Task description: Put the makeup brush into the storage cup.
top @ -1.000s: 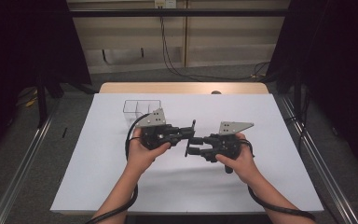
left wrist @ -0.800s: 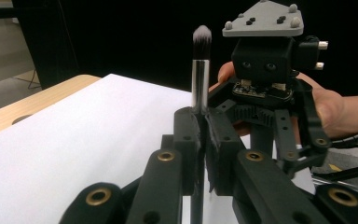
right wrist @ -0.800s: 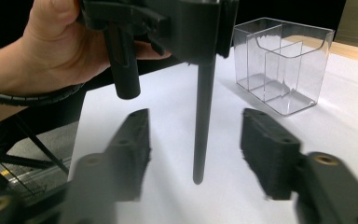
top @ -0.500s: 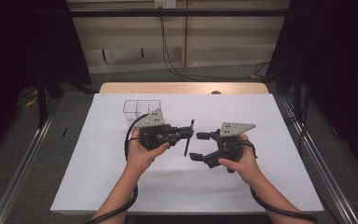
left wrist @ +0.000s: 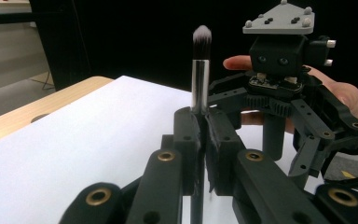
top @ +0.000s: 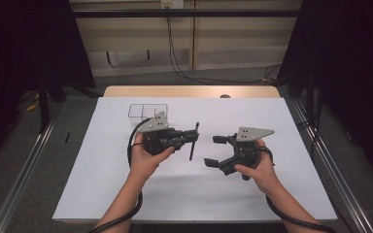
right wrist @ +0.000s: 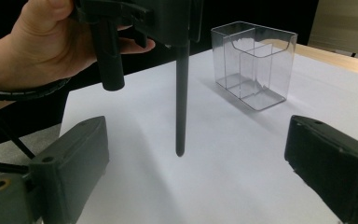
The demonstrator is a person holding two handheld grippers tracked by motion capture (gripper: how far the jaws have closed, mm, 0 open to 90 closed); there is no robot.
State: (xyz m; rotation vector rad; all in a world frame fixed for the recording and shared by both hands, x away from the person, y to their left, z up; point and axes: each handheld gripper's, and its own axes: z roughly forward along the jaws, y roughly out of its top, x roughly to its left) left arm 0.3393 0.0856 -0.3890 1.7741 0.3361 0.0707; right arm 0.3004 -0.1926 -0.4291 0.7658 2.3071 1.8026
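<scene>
We see the left tongs (top: 190,138) clamped on a makeup brush (left wrist: 200,70), held upright above the white bench (top: 102,160) (bristles up, dark handle hanging free). The right tongs (top: 216,151) have just been opening and stand apart with nothing between them, near the brush. A clear organizer (right wrist: 254,63) stands behind.

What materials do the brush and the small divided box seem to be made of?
Brush: the band under the bristles looks like polished metal, since it shines silver; the handle looks like matte black plastic or painted wood; the soft tip, dark with pale ends, is probably synthetic hair.

Divided box: probably clear hard plastic such as acrylic, because the white sheet is visible through its glossy walls.
</scene>
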